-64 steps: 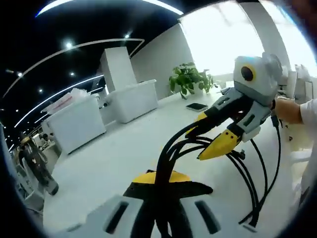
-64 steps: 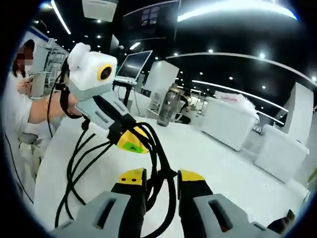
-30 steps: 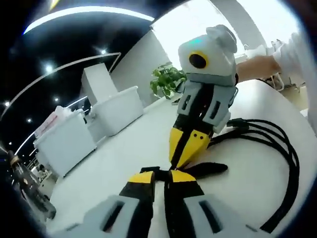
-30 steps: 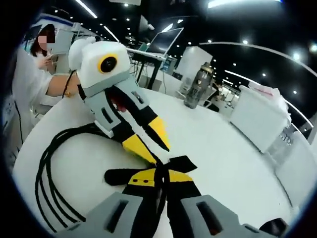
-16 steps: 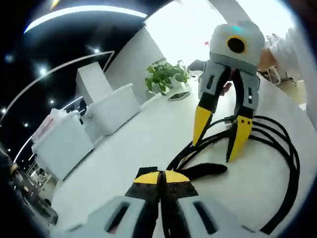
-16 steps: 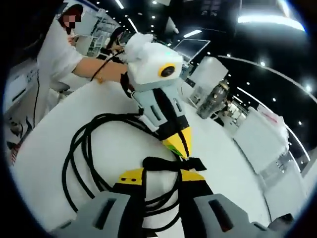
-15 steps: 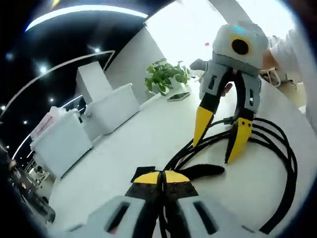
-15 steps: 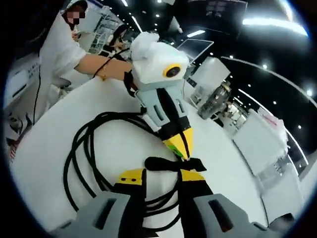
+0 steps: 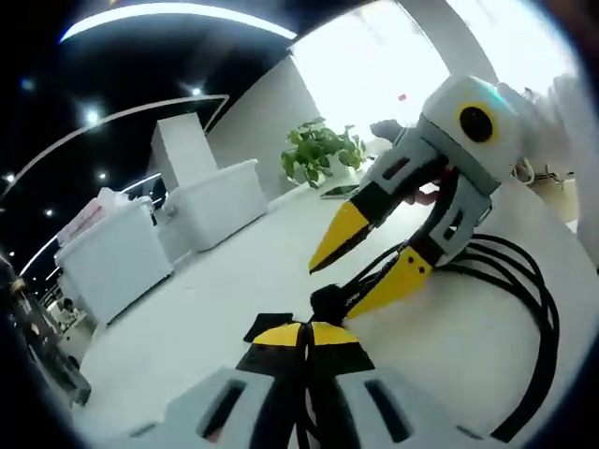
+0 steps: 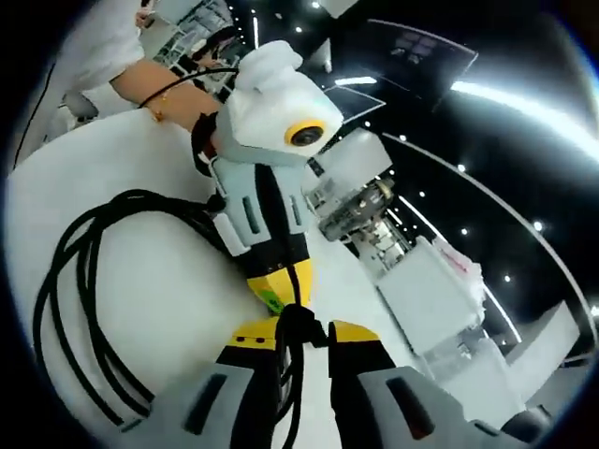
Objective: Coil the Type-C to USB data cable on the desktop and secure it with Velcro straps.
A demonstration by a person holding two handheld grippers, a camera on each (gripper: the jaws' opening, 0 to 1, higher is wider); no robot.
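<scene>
The black data cable lies coiled on the white table; its loops (image 9: pixel 538 309) trail to the right in the left gripper view, and the loops (image 10: pixel 56 281) sweep left in the right gripper view. My left gripper (image 9: pixel 304 334) is shut on the gathered bundle where the black Velcro strap (image 9: pixel 265 325) wraps it. My right gripper (image 9: pixel 332 288) comes in from the right, jaws open, straddling a raised strap end (image 9: pixel 328 301). In the right gripper view its own tips (image 10: pixel 301 332) stand apart around the strap (image 10: pixel 296 320), with the left gripper (image 10: pixel 285 290) pointing down just above.
Two white bins (image 9: pixel 220 196) (image 9: pixel 112 253), a potted plant (image 9: pixel 323 150) and a phone (image 9: pixel 342 190) sit at the far side of the table (image 9: pixel 215 299). A person's arm (image 10: pixel 159 103) holds the left gripper. More white bins (image 10: pixel 430 281) stand behind.
The right gripper has tilted and come down close to the left jaws, its open jaws now around the strap end. The left gripper stays shut on the bundle.
</scene>
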